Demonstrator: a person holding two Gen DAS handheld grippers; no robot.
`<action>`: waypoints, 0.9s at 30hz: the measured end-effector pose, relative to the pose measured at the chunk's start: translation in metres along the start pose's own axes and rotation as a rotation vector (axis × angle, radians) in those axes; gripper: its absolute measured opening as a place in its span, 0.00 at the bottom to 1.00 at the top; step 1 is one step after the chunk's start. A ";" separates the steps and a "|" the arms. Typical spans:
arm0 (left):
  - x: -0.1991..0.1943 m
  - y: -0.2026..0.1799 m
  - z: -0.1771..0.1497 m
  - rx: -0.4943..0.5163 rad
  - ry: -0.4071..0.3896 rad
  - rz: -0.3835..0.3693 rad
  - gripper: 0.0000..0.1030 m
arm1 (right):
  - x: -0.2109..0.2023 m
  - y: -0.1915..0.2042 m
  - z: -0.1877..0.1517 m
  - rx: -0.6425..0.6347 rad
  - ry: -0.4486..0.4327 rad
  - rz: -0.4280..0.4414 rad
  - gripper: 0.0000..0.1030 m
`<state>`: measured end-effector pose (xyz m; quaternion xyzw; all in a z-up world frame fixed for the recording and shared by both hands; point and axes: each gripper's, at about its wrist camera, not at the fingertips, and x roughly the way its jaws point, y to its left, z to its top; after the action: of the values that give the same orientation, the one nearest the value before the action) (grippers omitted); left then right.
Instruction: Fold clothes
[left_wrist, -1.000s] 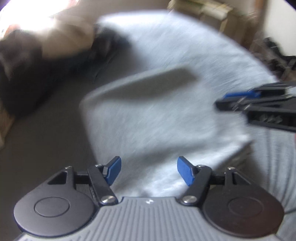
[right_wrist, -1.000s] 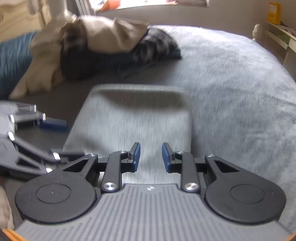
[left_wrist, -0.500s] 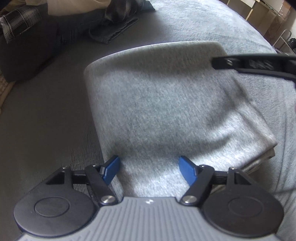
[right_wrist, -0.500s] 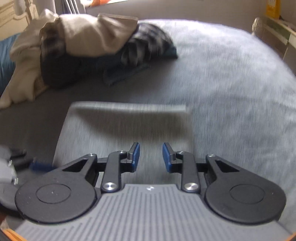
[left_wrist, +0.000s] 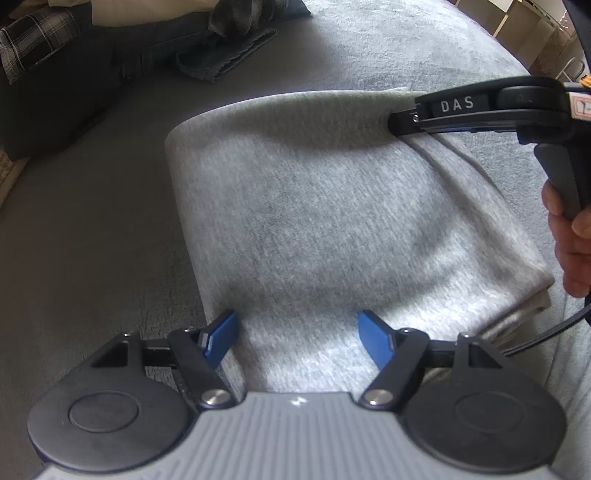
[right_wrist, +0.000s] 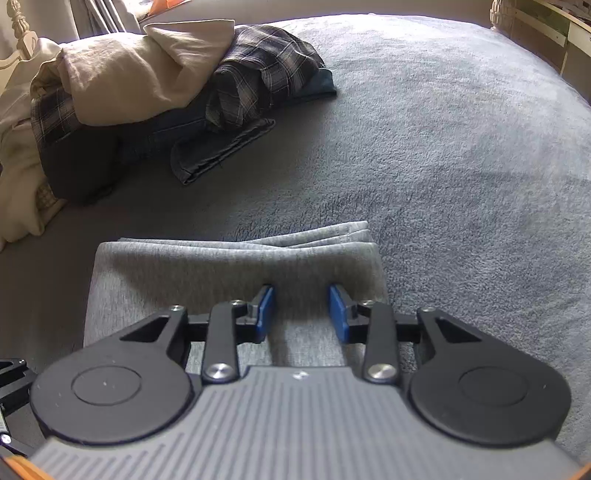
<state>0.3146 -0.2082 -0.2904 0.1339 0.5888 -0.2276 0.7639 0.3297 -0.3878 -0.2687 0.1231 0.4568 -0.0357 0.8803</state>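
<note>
One folded garment (left_wrist: 332, 206) – two parted grippers (left_wrist: 297, 338)

White letters "DAS" stand on the black side of the right claw (left_wrist: 406, 120).

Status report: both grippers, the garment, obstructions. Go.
Left gripper open, right gripper open, both over folded grey knit garment. Unfolded clothes pile lies apart on grey fleece blanket.

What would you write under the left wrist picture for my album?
Open left gripper over a folded grey garment; right gripper at its far corner.
</note>
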 end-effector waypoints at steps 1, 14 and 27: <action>0.000 -0.001 0.000 0.000 0.001 0.001 0.72 | 0.001 -0.001 0.000 0.007 0.001 0.003 0.34; 0.002 -0.006 0.002 -0.004 0.003 0.016 0.72 | 0.006 0.009 0.001 -0.036 0.000 0.003 0.58; -0.003 -0.008 -0.007 0.007 -0.020 0.015 0.73 | -0.016 0.022 0.004 -0.099 -0.116 -0.038 0.49</action>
<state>0.3039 -0.2111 -0.2888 0.1387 0.5792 -0.2255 0.7710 0.3271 -0.3682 -0.2493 0.0683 0.4083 -0.0369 0.9095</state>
